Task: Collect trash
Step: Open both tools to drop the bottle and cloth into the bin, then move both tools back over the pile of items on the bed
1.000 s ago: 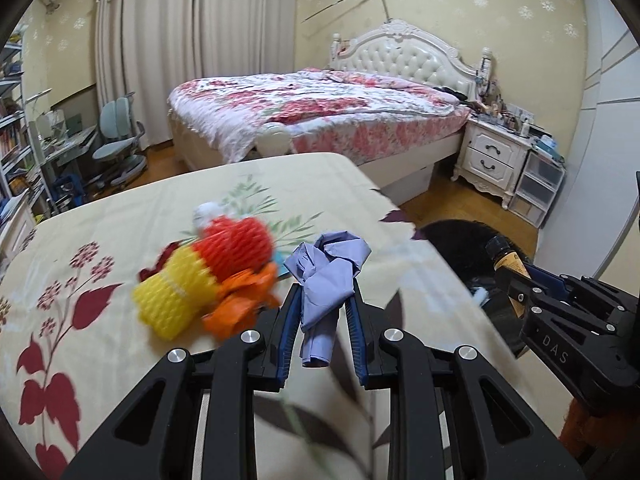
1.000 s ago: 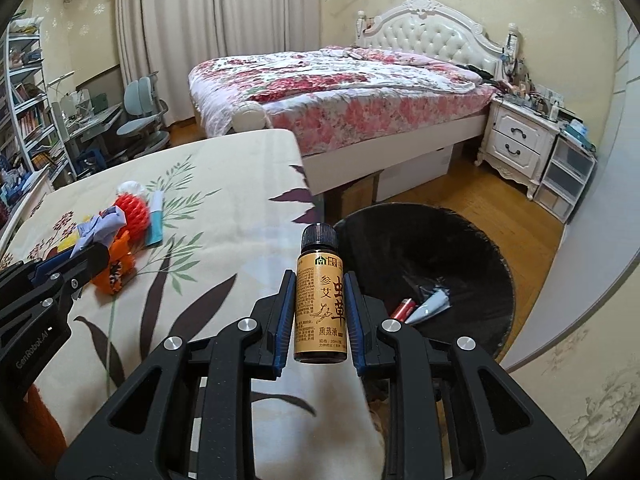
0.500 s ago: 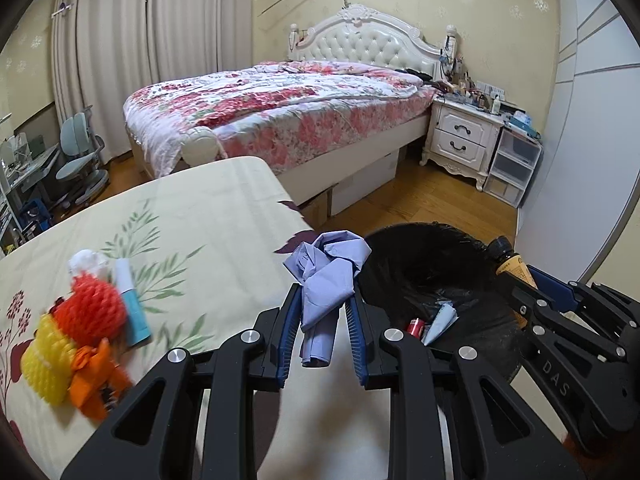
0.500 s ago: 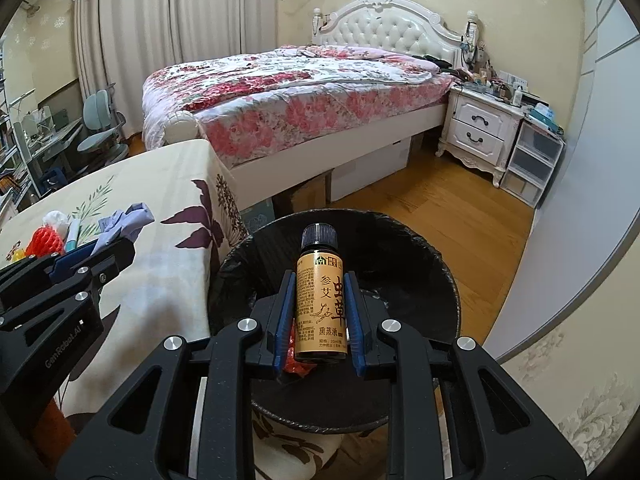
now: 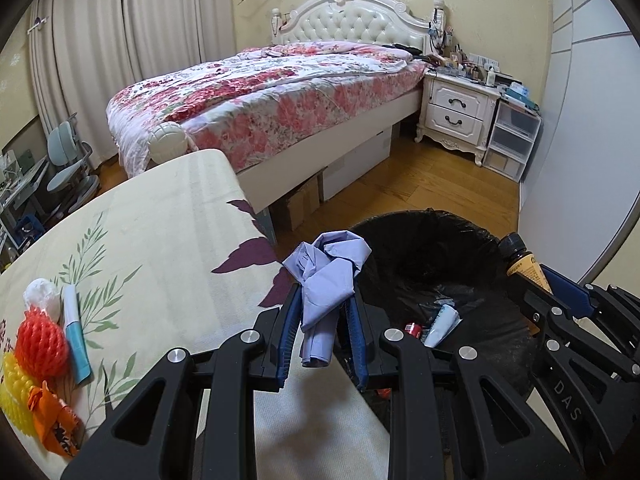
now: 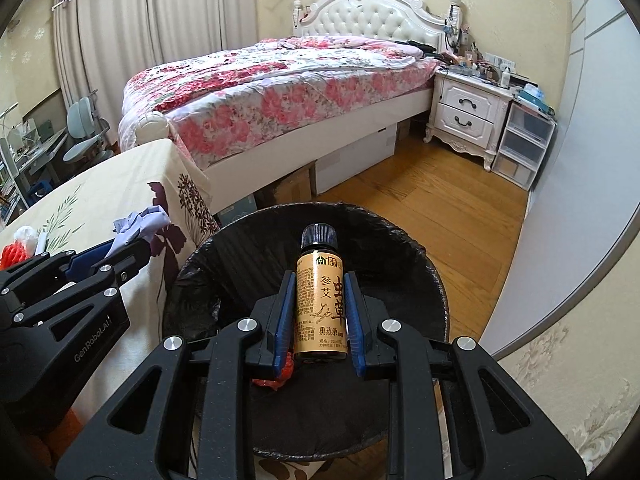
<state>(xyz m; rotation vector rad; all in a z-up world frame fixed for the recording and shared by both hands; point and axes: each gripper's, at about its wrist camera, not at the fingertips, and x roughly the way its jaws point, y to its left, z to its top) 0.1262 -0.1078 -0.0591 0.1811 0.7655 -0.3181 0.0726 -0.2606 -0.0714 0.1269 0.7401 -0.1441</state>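
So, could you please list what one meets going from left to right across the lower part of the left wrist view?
Yellow foam net → red foam net → blue-capped tube → crumpled lilac cloth in the left gripper → black-lined trash bin → amber bottle in the right gripper.

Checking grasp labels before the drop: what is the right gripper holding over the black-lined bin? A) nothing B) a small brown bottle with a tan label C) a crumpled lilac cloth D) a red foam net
B: in the right wrist view the right gripper is shut on the small brown bottle, upright between its blue pads, above the bin.
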